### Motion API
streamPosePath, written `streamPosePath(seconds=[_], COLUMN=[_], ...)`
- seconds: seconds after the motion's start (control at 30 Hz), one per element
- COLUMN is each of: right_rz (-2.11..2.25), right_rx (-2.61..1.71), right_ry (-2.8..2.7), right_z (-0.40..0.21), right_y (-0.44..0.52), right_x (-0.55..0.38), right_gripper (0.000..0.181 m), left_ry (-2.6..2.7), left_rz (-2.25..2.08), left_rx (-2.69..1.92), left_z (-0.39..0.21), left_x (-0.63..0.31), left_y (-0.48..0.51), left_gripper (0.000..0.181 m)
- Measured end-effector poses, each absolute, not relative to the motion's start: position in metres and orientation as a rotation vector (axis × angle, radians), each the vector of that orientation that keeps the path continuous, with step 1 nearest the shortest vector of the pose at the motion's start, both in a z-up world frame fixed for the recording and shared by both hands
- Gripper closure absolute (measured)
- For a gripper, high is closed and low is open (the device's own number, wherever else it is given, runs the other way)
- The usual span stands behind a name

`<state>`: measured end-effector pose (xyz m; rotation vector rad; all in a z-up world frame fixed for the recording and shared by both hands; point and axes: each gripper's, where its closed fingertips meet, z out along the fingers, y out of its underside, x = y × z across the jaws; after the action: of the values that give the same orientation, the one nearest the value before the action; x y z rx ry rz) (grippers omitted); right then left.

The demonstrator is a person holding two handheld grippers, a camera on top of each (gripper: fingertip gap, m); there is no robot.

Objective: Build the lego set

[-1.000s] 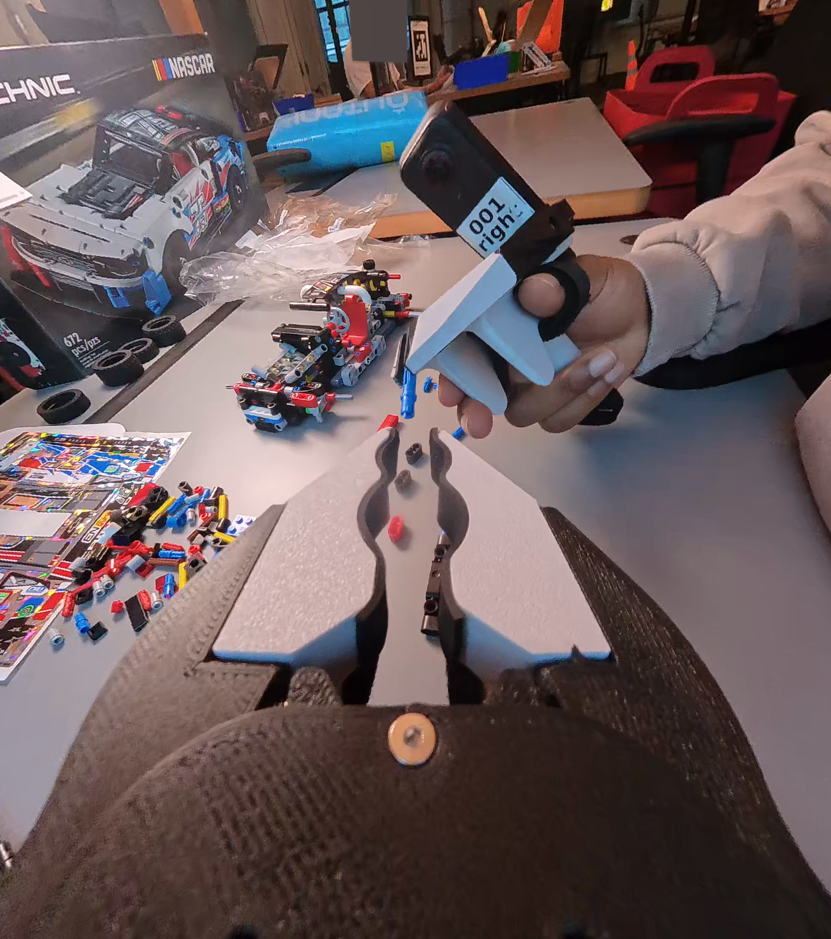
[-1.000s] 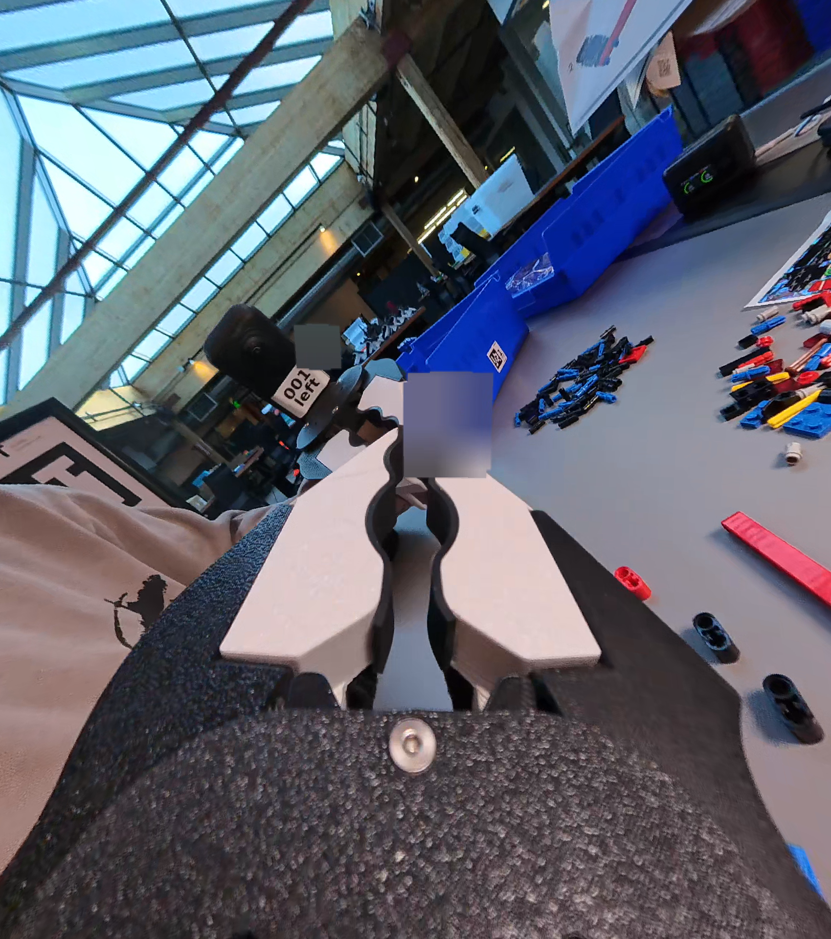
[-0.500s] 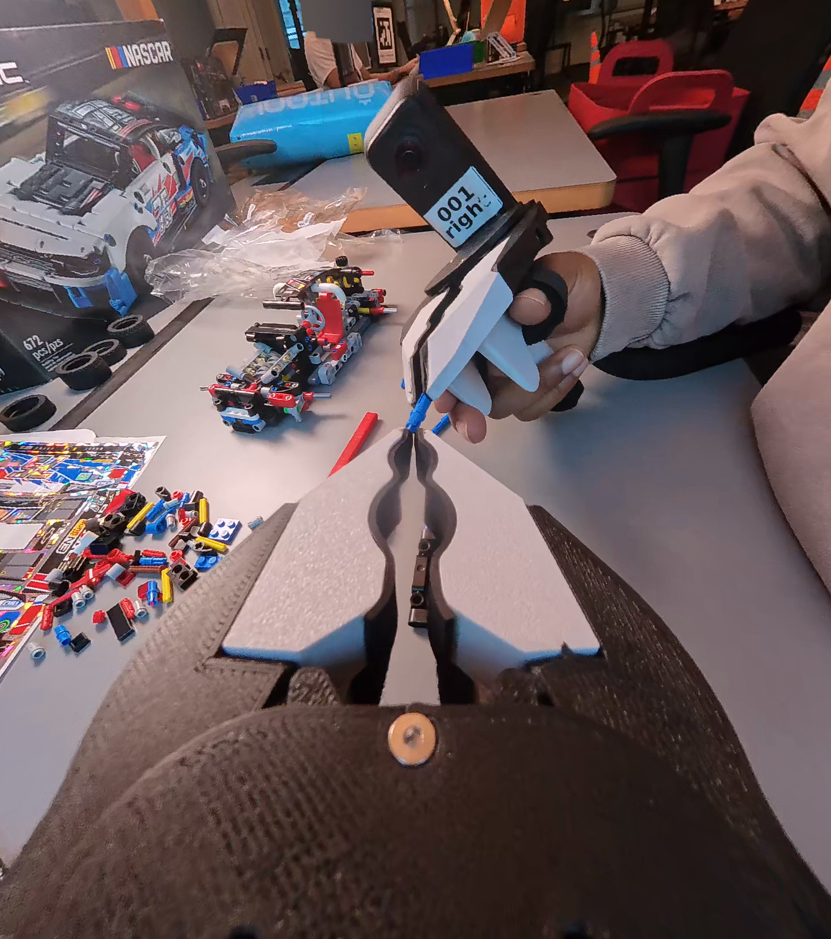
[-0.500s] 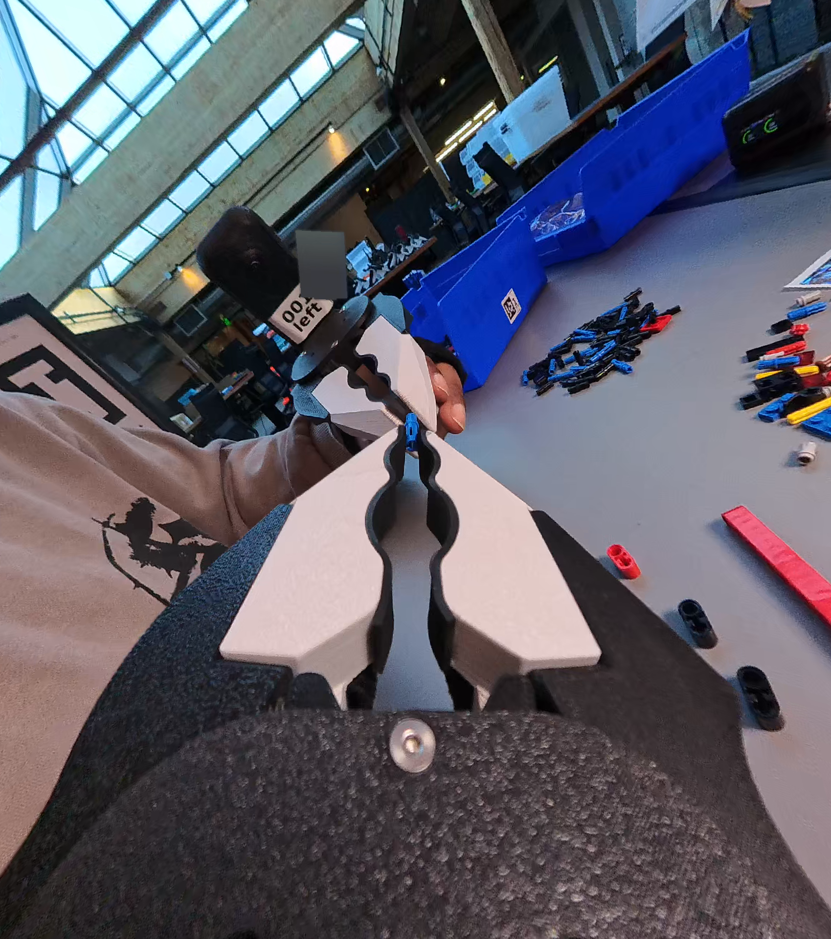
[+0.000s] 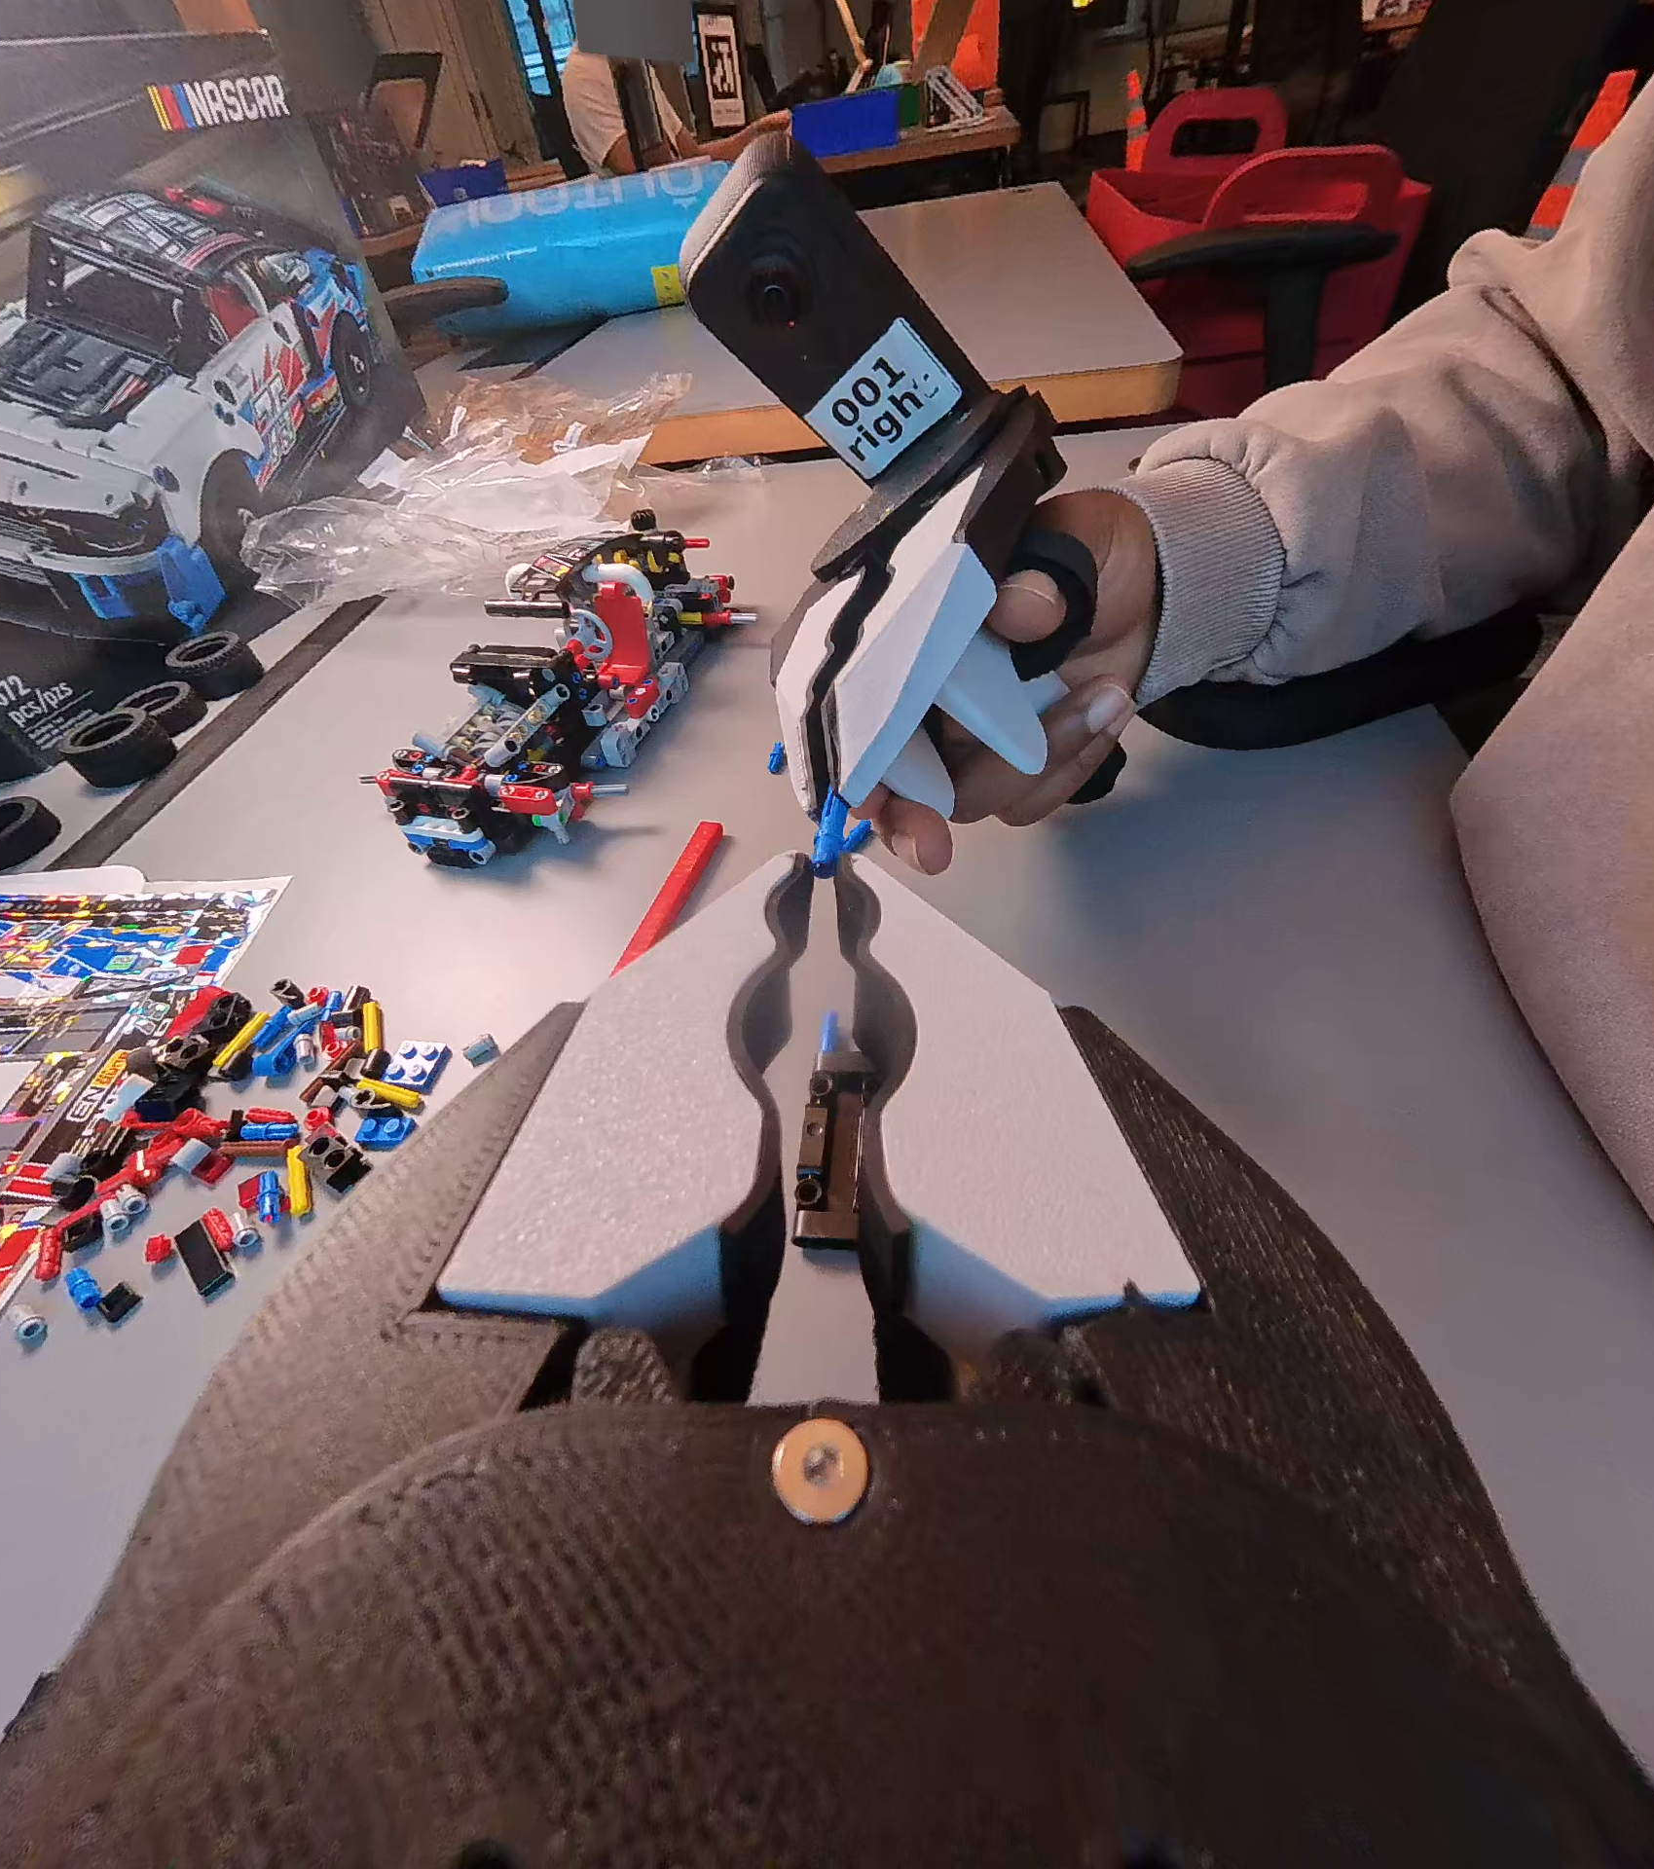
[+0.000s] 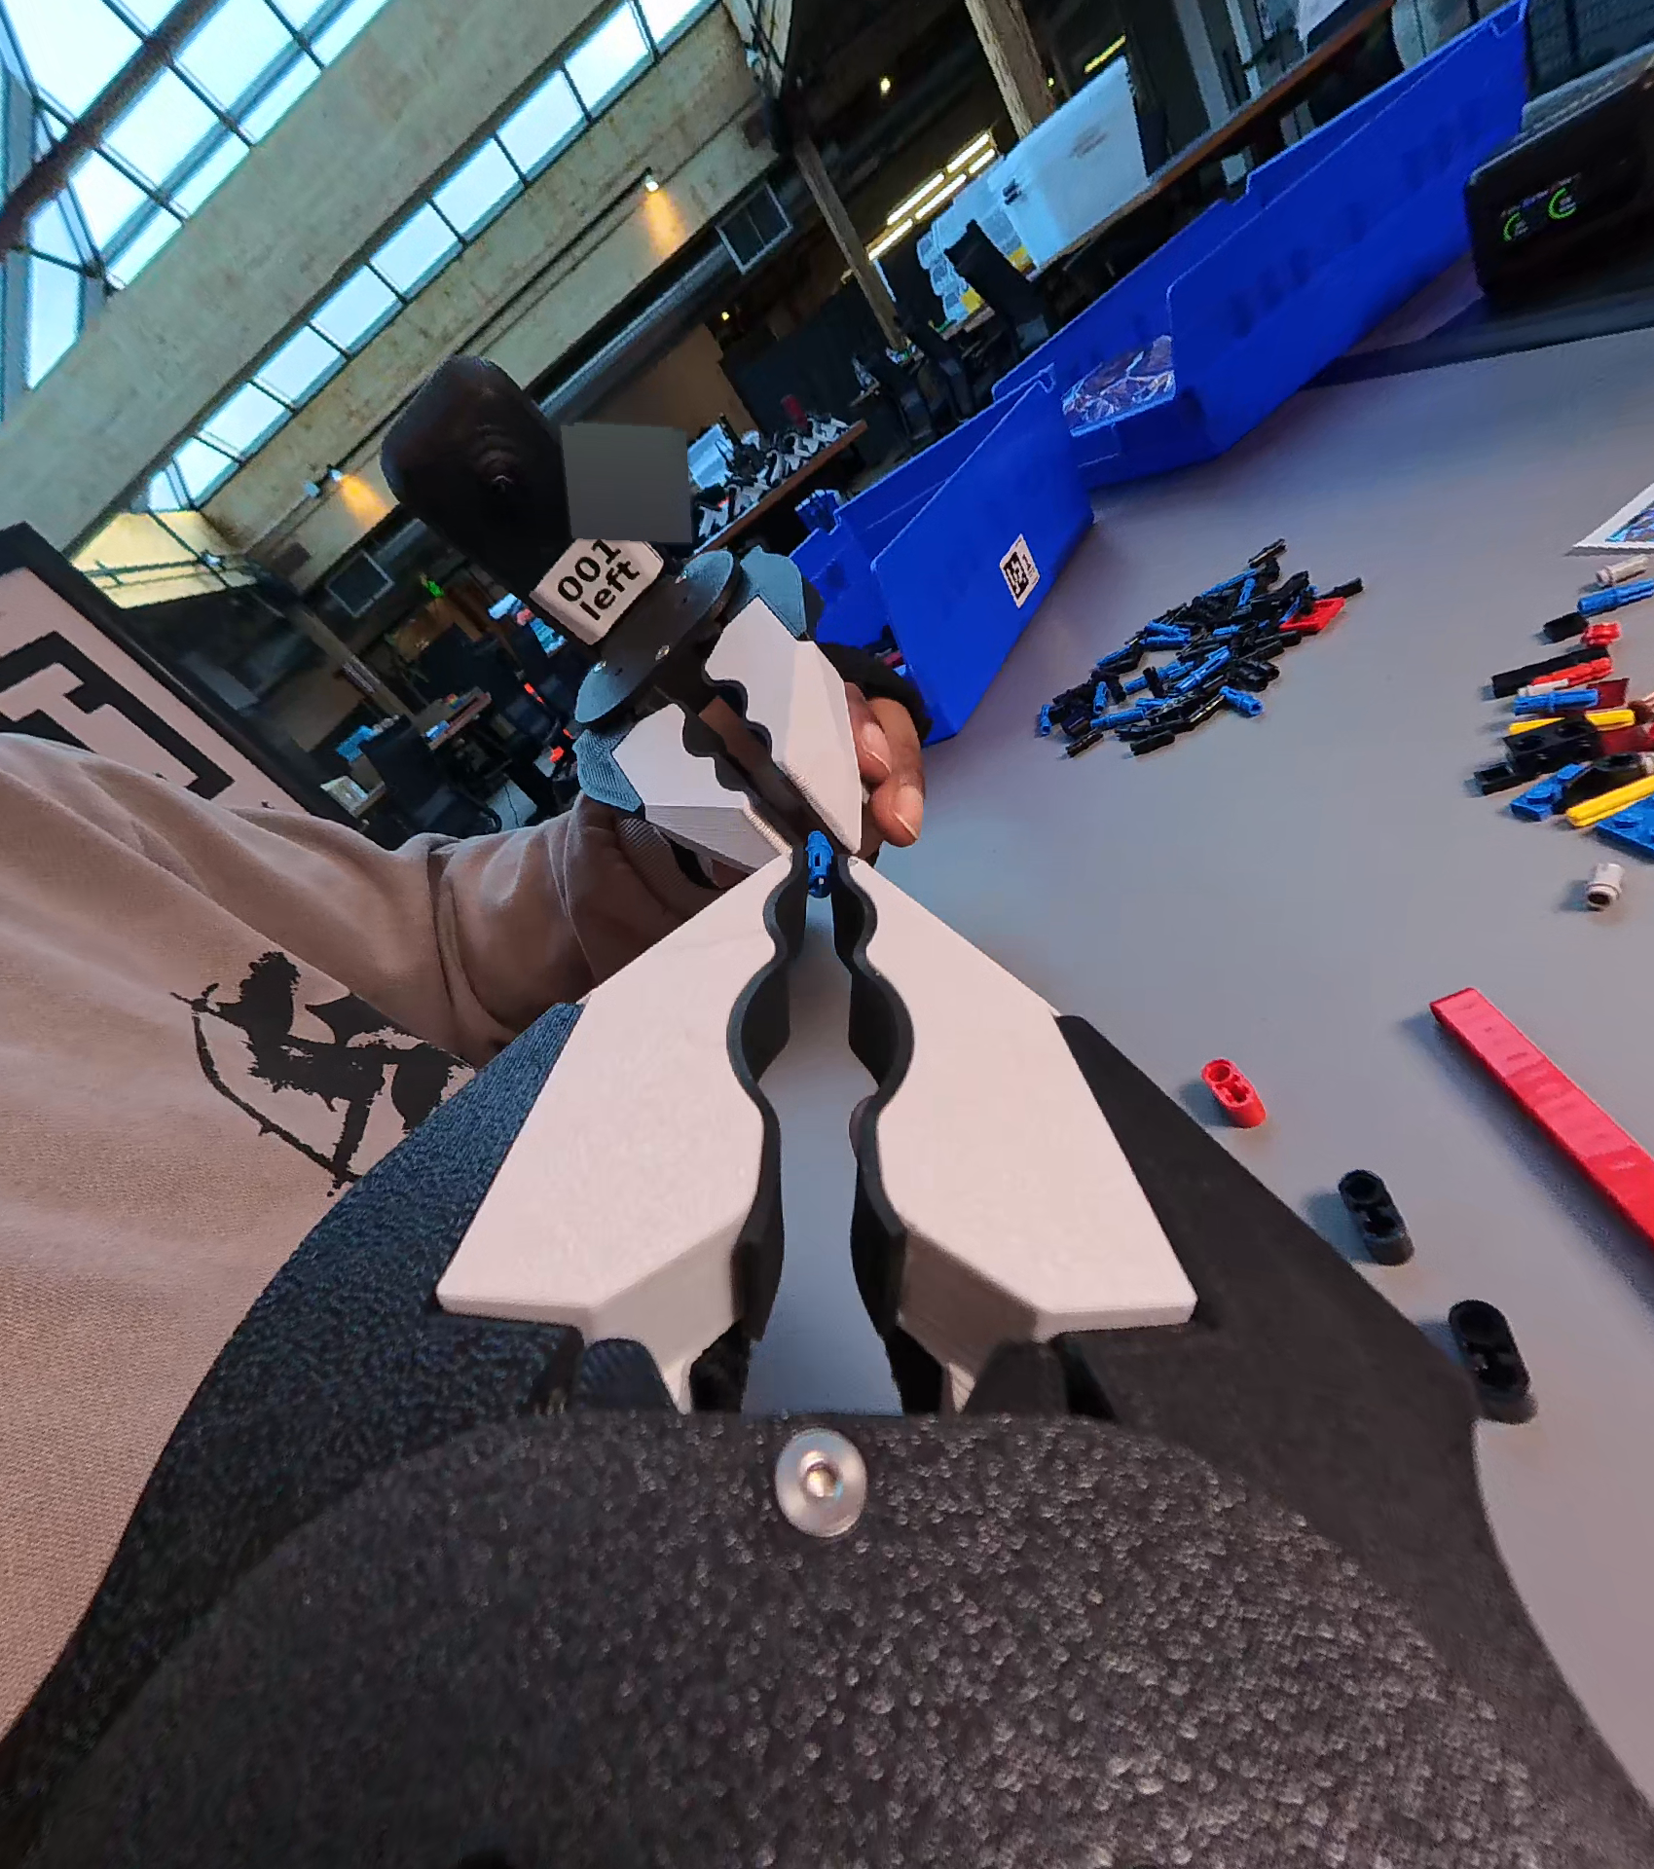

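The right gripper [image 6: 814,880], jaws pinched on a blue pin [image 6: 816,872], points it into the left gripper [image 5: 820,872], whose jaws clamp a black beam [image 5: 828,1153] lengthwise.

Sticker sheet [image 5: 3,1092] cut off at 9 o'clock edge. Red beam [image 6: 1601,1163] runs off at 3 o'clock. Blue pin [image 6: 816,860] mostly hidden between fingertips.

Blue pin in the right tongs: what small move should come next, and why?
Probably ease the blue pin forward, toward the black piece. The right tongs pinch the pin at their tip, right at the tips of the left tongs. These grip the black piece deeper between their fingers, apparently with another blue pin already in its front end.
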<state>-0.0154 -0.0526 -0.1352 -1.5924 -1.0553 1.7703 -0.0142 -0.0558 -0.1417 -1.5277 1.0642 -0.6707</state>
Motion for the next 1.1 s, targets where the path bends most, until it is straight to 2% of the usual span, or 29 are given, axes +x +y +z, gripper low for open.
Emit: streamPosePath(seconds=[0.47, 0.57, 0.63, 0.8, 0.9, 1.1], right_rz=[1.648, 1.619, 1.603, 1.597, 1.600, 1.575], right_rx=[-1.558, -1.547, -1.549, -1.544, -1.538, -1.548], right_ry=[-1.124, -1.090, -1.046, -0.983, -0.999, -1.026], right_z=[-0.135, -0.127, -0.121, -0.114, -0.113, -0.116], right_y=[-0.051, -0.039, -0.027, -0.014, -0.017, -0.018], right_x=[-0.014, -0.009, -0.002, 0.010, 0.009, 0.010], right_gripper=[0.179, 0.180, 0.180, 0.180, 0.180, 0.180], left_ry=[1.046, 1.117, 1.188, 1.288, 1.294, 1.087], left_rz=[-0.660, -0.646, -0.618, -0.509, -0.484, -0.521], left_rx=[-1.555, -1.730, -1.859, -2.004, -2.044, -2.168], left_z=[-0.144, -0.176, -0.203, -0.236, -0.241, -0.239], left_x=[-0.014, -0.022, -0.027, -0.027, -0.024, -0.027], left_y=[-0.052, -0.051, -0.054, -0.057, -0.056, -0.042], left_gripper=[0.178, 0.149, 0.141, 0.147, 0.158, 0.159])
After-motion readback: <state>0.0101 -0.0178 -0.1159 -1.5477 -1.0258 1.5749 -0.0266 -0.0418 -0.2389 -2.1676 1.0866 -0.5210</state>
